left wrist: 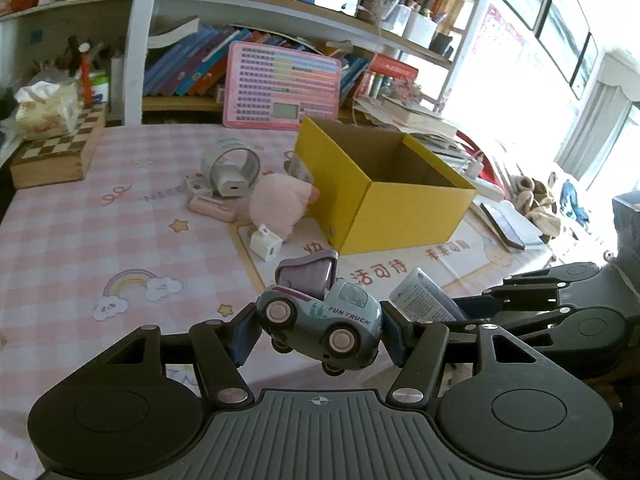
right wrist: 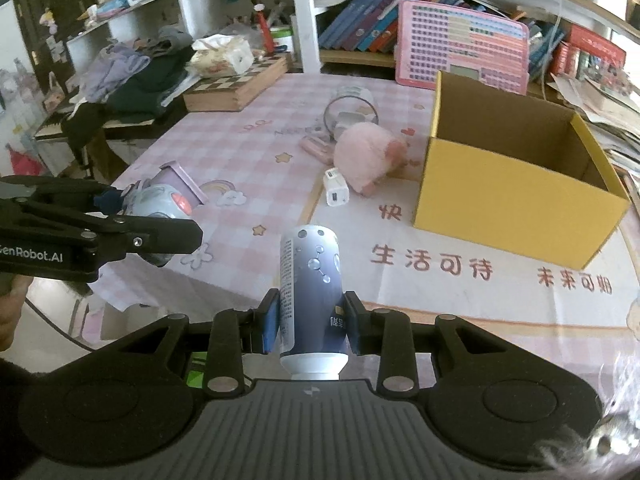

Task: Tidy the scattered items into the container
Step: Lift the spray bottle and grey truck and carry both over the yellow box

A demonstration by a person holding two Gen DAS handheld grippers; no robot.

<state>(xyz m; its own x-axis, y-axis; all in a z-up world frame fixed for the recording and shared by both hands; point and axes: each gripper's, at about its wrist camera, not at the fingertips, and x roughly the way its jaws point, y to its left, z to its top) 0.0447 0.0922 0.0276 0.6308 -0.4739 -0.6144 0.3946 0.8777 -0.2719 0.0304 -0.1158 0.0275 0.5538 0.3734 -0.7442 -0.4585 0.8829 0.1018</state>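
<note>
My left gripper (left wrist: 318, 334) is shut on a grey-green toy truck (left wrist: 320, 320) with a raised purple tipper, held above the pink checked tablecloth. My right gripper (right wrist: 310, 322) is shut on a dark blue and white bottle (right wrist: 310, 292), its cap end toward the camera. The open yellow box (left wrist: 400, 208) (right wrist: 516, 200) stands ahead on the table and looks empty. Beside it lie a pink plush toy (left wrist: 278, 206) (right wrist: 366, 158), a white charger (left wrist: 264, 244) (right wrist: 335, 191), a small pink case (left wrist: 212, 208) and a tape roll with a white plug (left wrist: 230, 172). The left gripper with the truck (right wrist: 160, 204) shows in the right wrist view.
A pink learning tablet (left wrist: 282, 86) leans against the bookshelf behind the box. A wooden chessboard box (left wrist: 60, 152) with a tissue pack sits at the back left. Books, papers and a phone (left wrist: 502, 222) lie to the right of the box. Clothes (right wrist: 132, 76) are piled left of the table.
</note>
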